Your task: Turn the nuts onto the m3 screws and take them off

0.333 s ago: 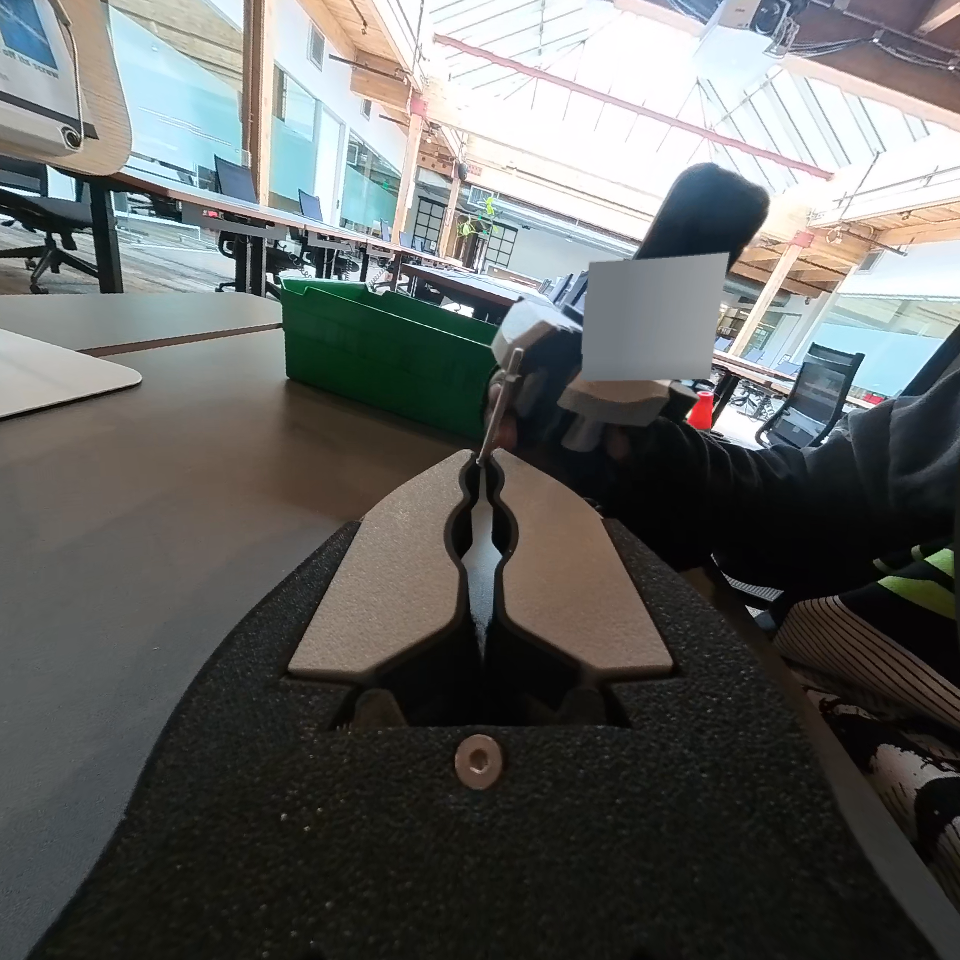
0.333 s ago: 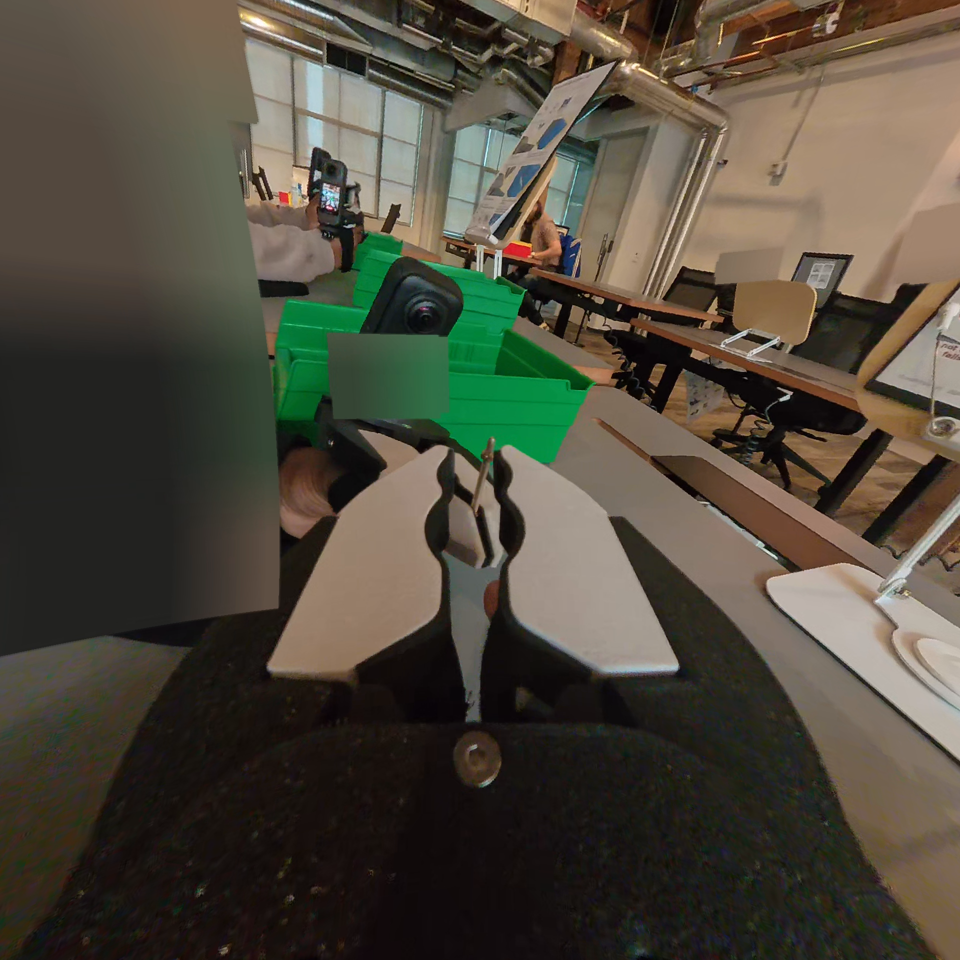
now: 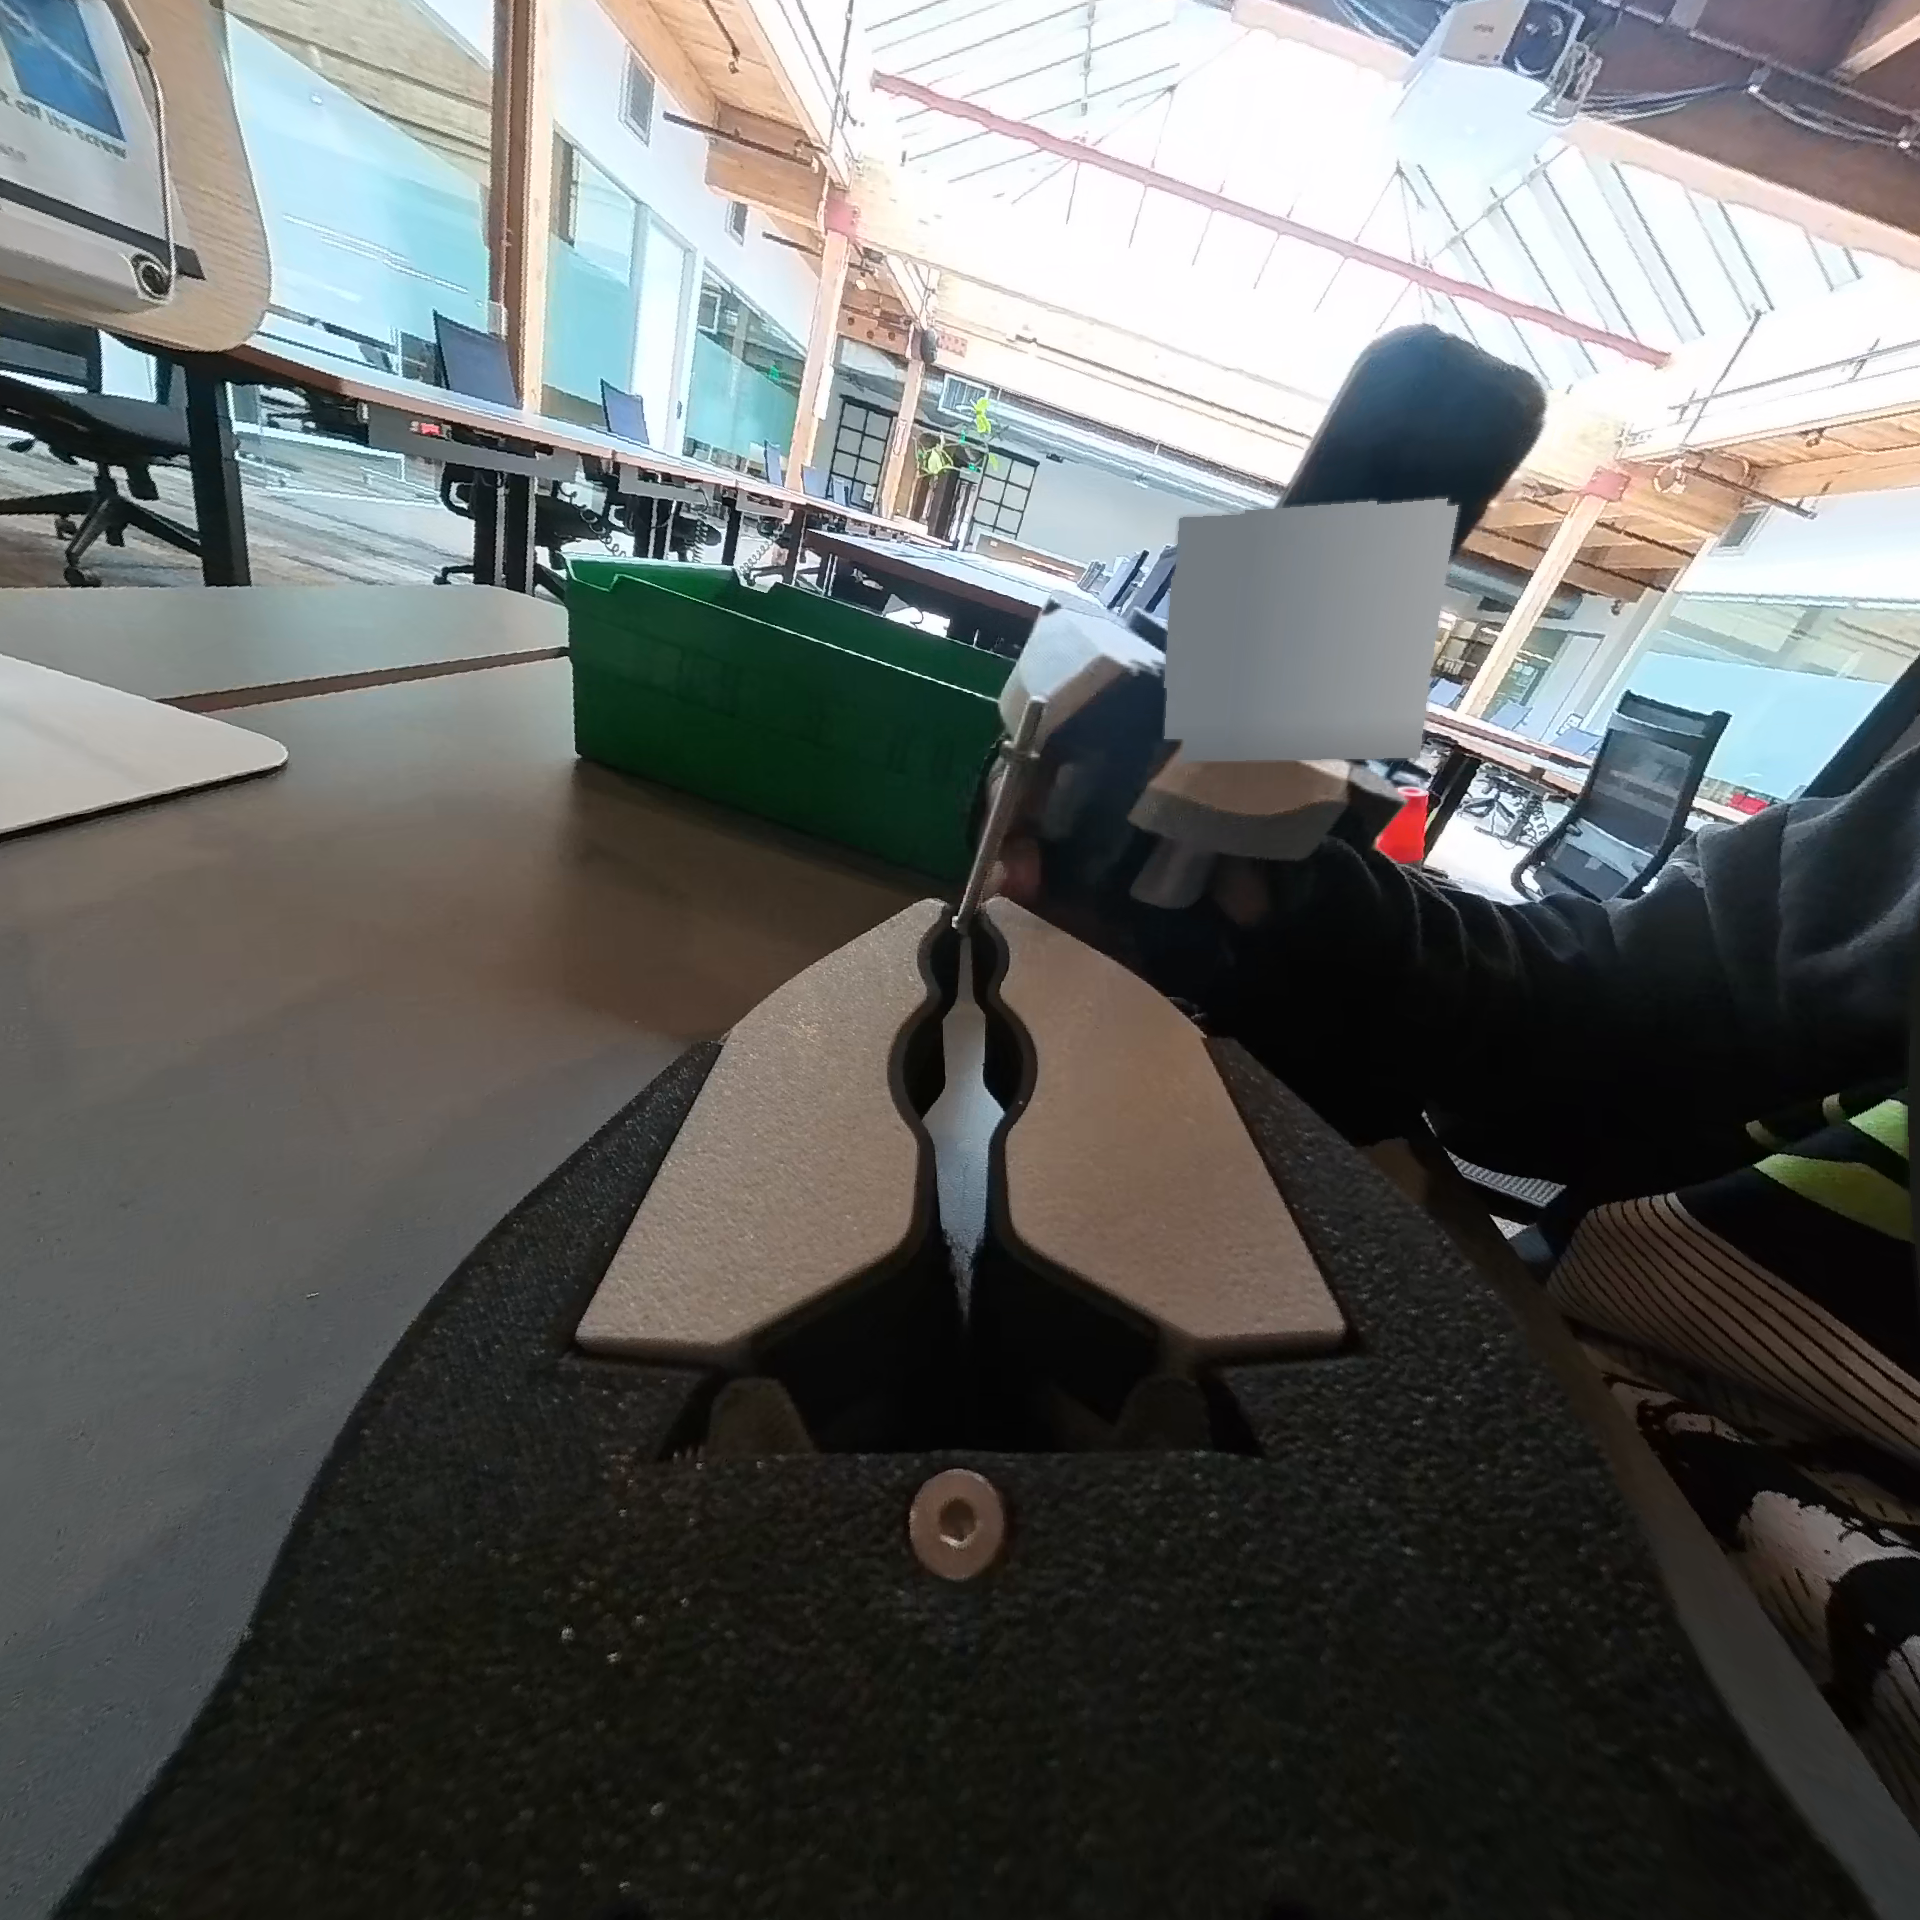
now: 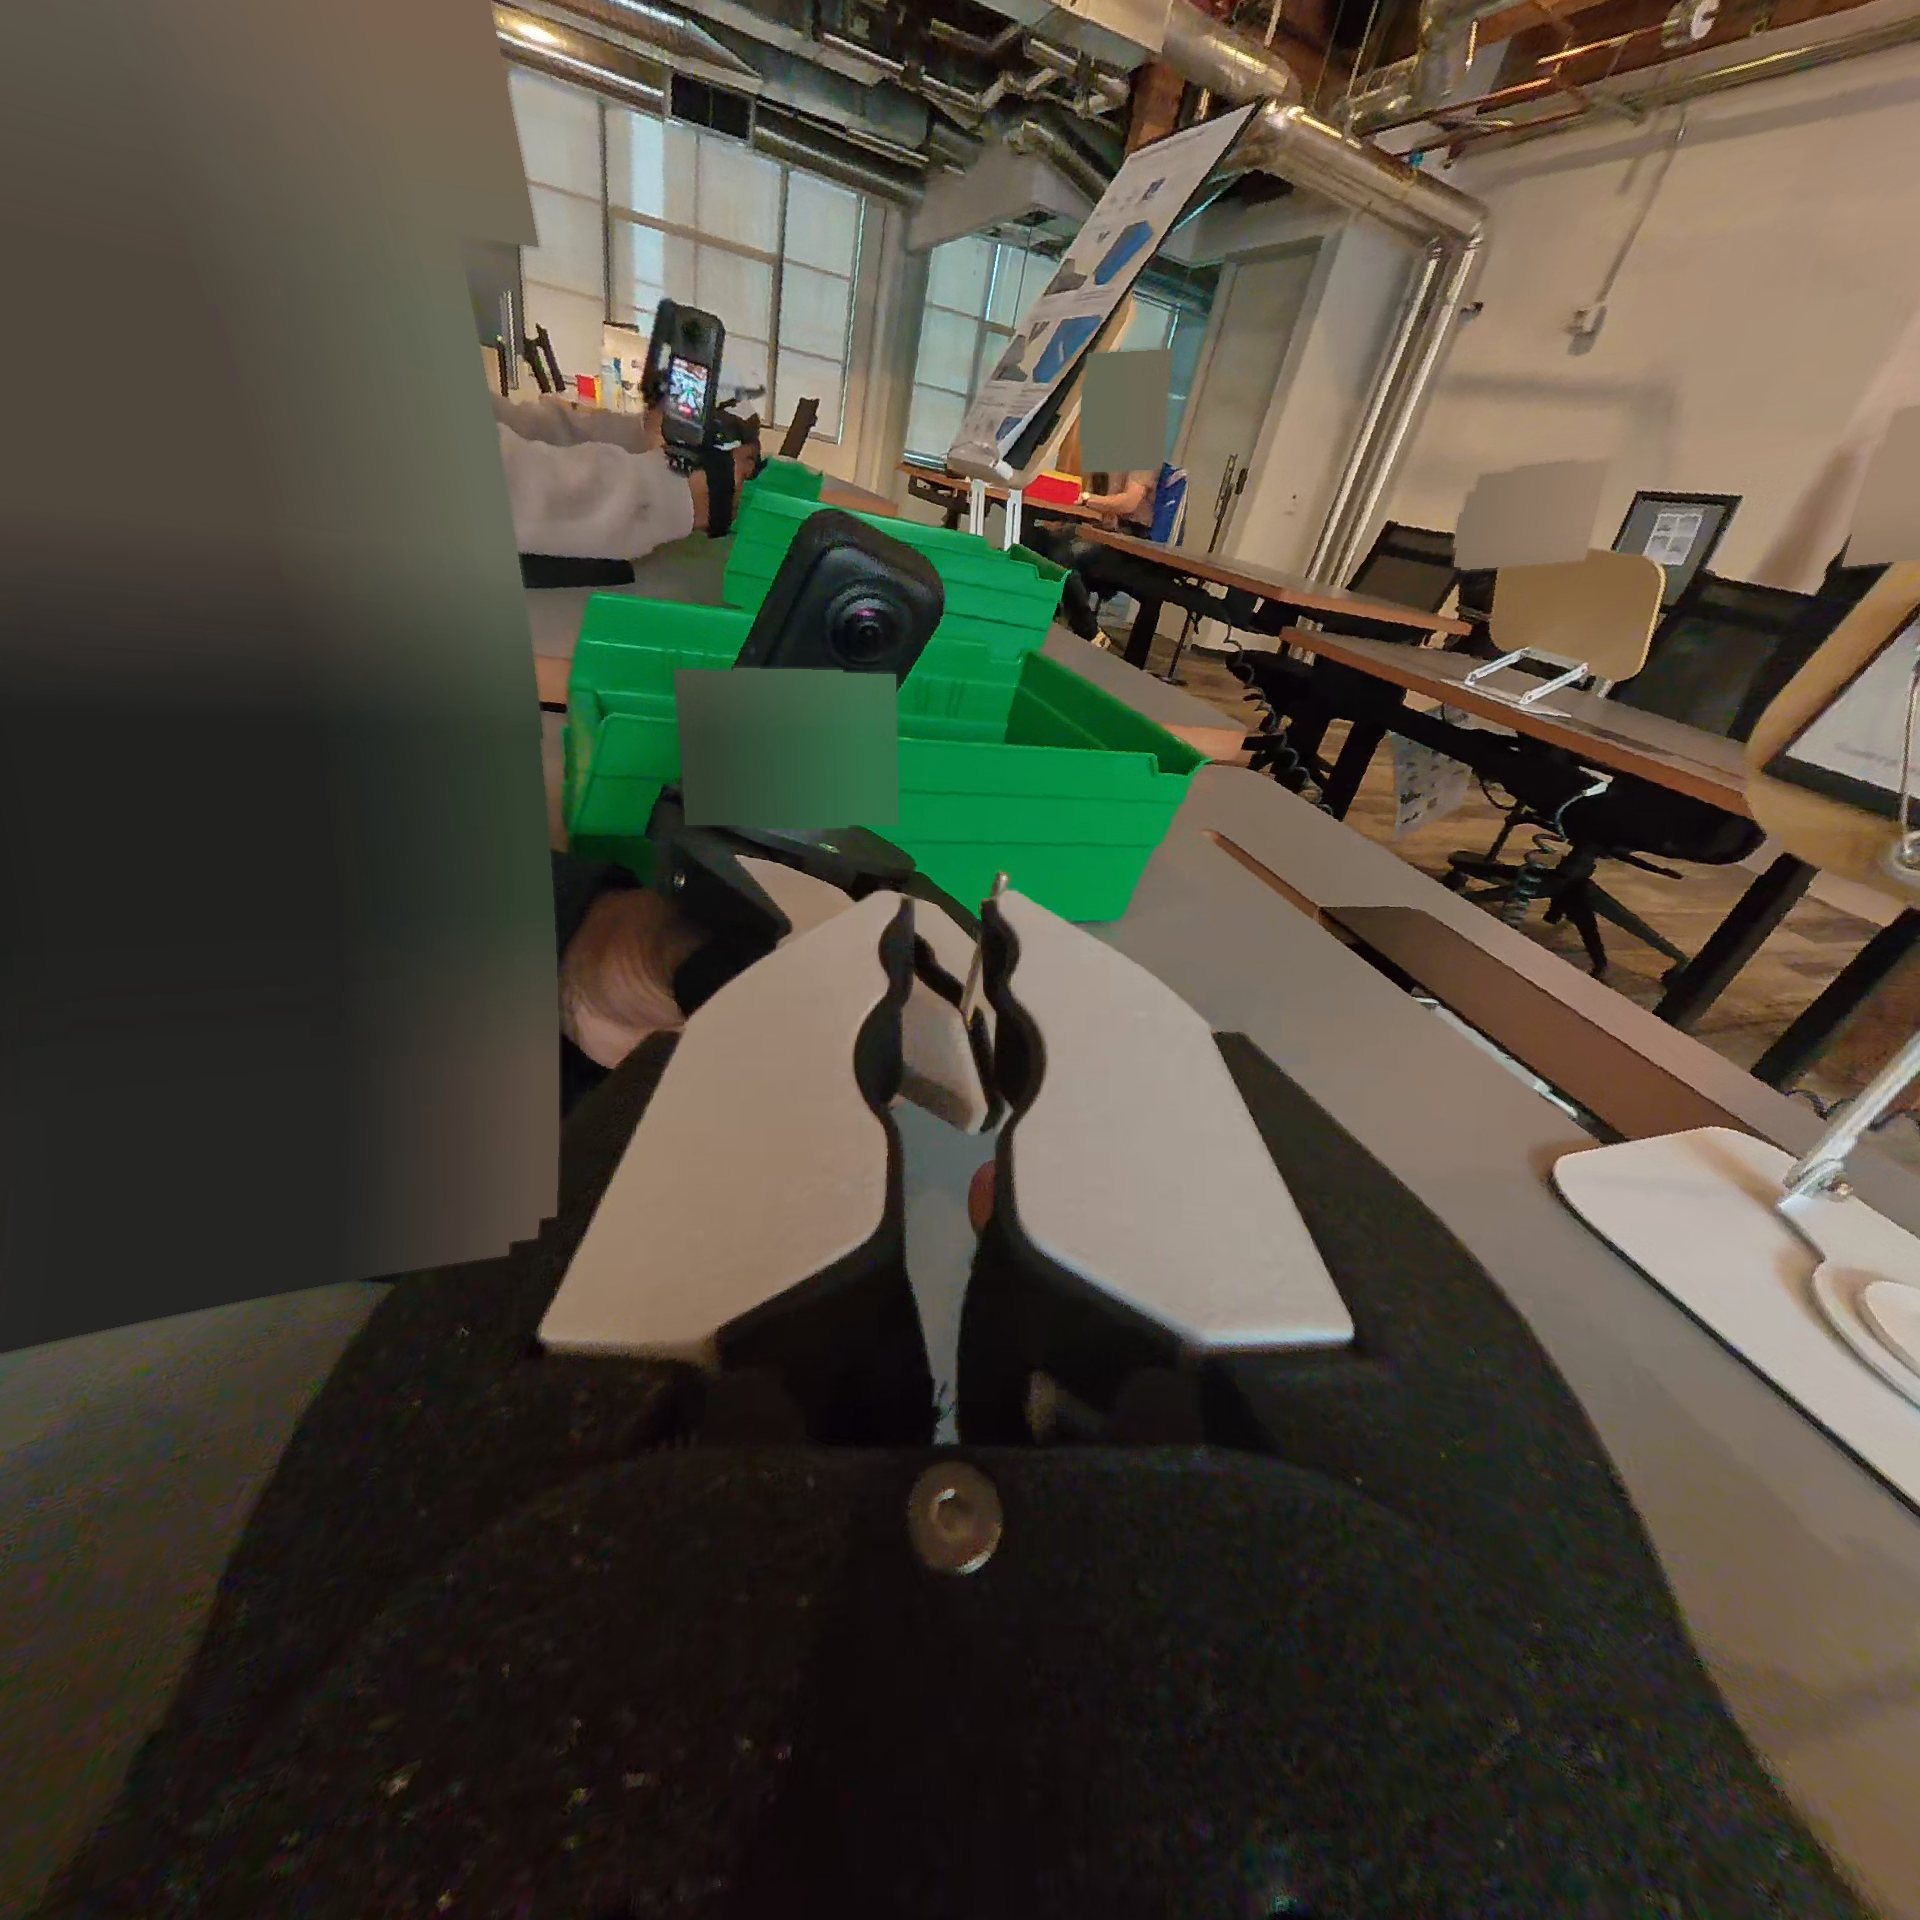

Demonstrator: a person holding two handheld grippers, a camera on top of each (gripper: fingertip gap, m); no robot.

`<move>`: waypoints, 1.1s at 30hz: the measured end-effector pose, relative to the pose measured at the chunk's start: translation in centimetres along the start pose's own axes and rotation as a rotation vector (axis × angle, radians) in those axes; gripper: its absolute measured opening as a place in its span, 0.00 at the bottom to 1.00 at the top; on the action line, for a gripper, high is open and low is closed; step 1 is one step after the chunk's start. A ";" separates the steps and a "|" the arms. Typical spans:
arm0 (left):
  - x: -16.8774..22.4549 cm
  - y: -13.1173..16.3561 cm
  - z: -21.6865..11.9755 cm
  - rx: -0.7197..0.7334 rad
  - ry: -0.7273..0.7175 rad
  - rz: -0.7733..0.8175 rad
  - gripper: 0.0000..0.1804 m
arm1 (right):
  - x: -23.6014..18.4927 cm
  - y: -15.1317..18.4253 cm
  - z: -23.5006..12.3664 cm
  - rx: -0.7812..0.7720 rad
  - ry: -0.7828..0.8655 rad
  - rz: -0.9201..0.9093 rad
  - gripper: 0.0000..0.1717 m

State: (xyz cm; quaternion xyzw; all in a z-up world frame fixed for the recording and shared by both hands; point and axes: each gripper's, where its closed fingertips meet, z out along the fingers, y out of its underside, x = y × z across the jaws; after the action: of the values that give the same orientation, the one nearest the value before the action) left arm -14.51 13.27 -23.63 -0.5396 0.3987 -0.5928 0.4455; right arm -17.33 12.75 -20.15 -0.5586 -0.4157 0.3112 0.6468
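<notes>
The left gripper [image 3: 961, 923] has its two light grey fingers drawn almost together, and their tips pinch the lower end of the long, thin silver metal screw [image 3: 992, 821]. The screw rises from them at a slight tilt above the dark brown table [image 3: 312, 935], in front of the green plastic bin [image 3: 748, 727]. High on the shaft, a small silver nut [image 3: 1014, 746] sits just under the pale finger of the right gripper that the screw's top reaches. In its own view the right gripper [image 4: 945, 914] stands with a narrow gap between its fingers. The screw lies along the inner edge of the finger [image 4: 1101, 1091] on the right side of that view, and the opposite finger is clear of it. Whether the near finger presses on the screw cannot be told. Compared with a moment ago, the left wrist view is nearly unchanged, with the same pinch on the screw and the same tilt. In the right wrist view the screw has shifted from nearer the middle of the gap to the right-hand finger.
</notes>
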 end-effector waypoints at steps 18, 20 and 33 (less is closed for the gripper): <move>0.0 0.0 0.0 -0.001 -0.001 -0.001 0.01 | 0.2 0.2 0.0 -0.005 0.010 -0.002 0.07; 0.0 0.0 0.0 0.000 0.001 0.000 0.00 | 0.2 0.4 0.2 -0.014 0.015 -0.012 0.13; -0.2 -0.1 -0.1 0.008 -0.011 -0.006 0.01 | -0.1 0.2 -0.3 -0.013 -0.005 0.009 0.05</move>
State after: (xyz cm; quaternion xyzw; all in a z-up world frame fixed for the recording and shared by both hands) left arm -14.67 13.52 -23.62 -0.5424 0.3922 -0.5927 0.4481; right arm -17.12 12.62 -20.36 -0.5639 -0.4168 0.3126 0.6408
